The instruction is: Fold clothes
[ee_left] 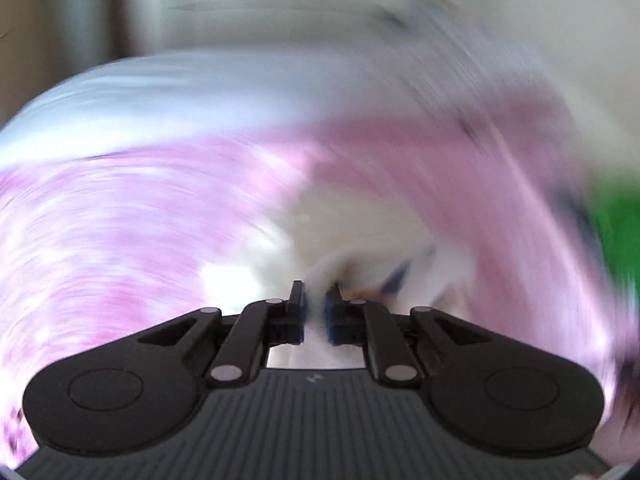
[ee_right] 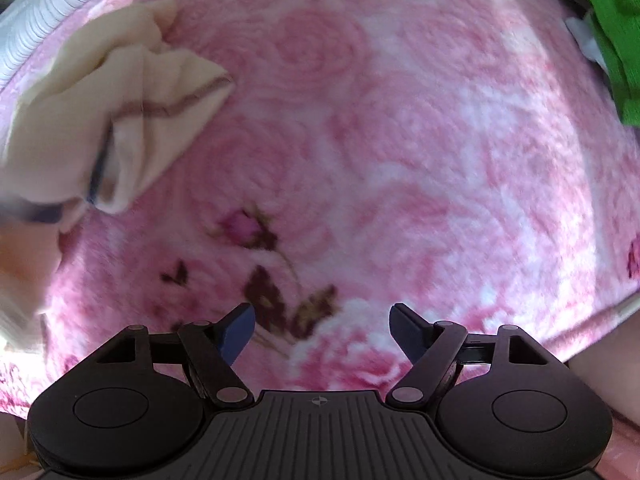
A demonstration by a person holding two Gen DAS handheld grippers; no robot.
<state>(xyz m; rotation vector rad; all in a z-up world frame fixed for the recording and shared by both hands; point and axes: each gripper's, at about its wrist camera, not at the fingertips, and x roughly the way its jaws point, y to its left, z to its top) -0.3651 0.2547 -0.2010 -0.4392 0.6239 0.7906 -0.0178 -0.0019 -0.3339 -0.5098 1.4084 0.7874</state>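
Observation:
A cream garment (ee_right: 104, 120) with a brown stripe hangs bunched at the left of the right wrist view, above a pink rose-patterned blanket (ee_right: 400, 160). In the blurred left wrist view my left gripper (ee_left: 316, 304) is shut on the cream garment (ee_left: 360, 232), which spreads away from the fingers. My right gripper (ee_right: 322, 328) is open and empty, held over the blanket to the right of the garment.
A green cloth (ee_right: 608, 32) lies at the blanket's far right edge; it also shows in the left wrist view (ee_left: 616, 224). A white ribbed sheet (ee_right: 44, 20) borders the blanket at the top left. A pale wall lies beyond.

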